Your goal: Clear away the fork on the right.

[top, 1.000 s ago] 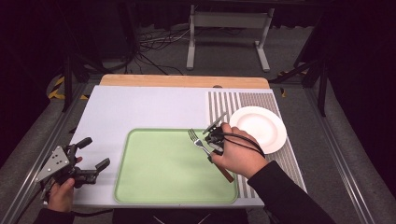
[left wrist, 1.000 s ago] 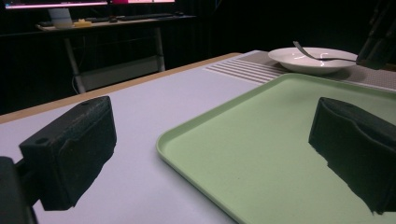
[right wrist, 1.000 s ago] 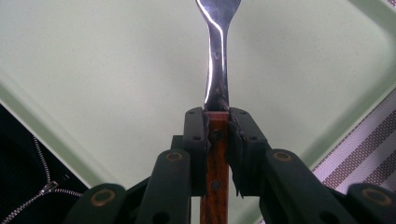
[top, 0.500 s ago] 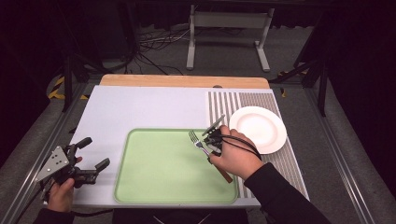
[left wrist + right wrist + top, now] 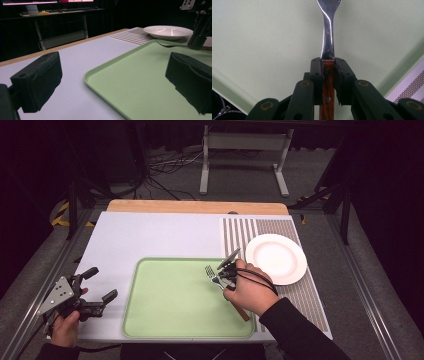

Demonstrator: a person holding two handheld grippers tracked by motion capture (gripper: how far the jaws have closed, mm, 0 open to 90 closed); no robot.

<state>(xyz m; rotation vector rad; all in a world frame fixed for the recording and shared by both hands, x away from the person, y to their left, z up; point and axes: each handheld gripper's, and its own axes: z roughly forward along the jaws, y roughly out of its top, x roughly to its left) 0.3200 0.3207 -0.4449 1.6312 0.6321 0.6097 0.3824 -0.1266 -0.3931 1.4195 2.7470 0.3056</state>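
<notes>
Left gripper [image 5: 98, 283]: rests over the white mat's [image 5: 150, 235] left edge, jaws wide, nothing between its blunt foam pads; unchanged from a second ago.

Tray [image 5: 170, 320]: pale green plastic, matte, rounded corners, raised rim.

Fork [image 5: 214, 275]: steel tines, wooden riveted handle. Our right gripper [image 5: 226, 276] is clamped narrowly on the handle's top and has eased down since a second ago, the fork now lying low across the tray's right edge; we judge the set-down nearly done.

Plate [image 5: 276, 258]: white, round, glossy, on a striped placemat [image 5: 240, 227], just beyond the fork.
</notes>
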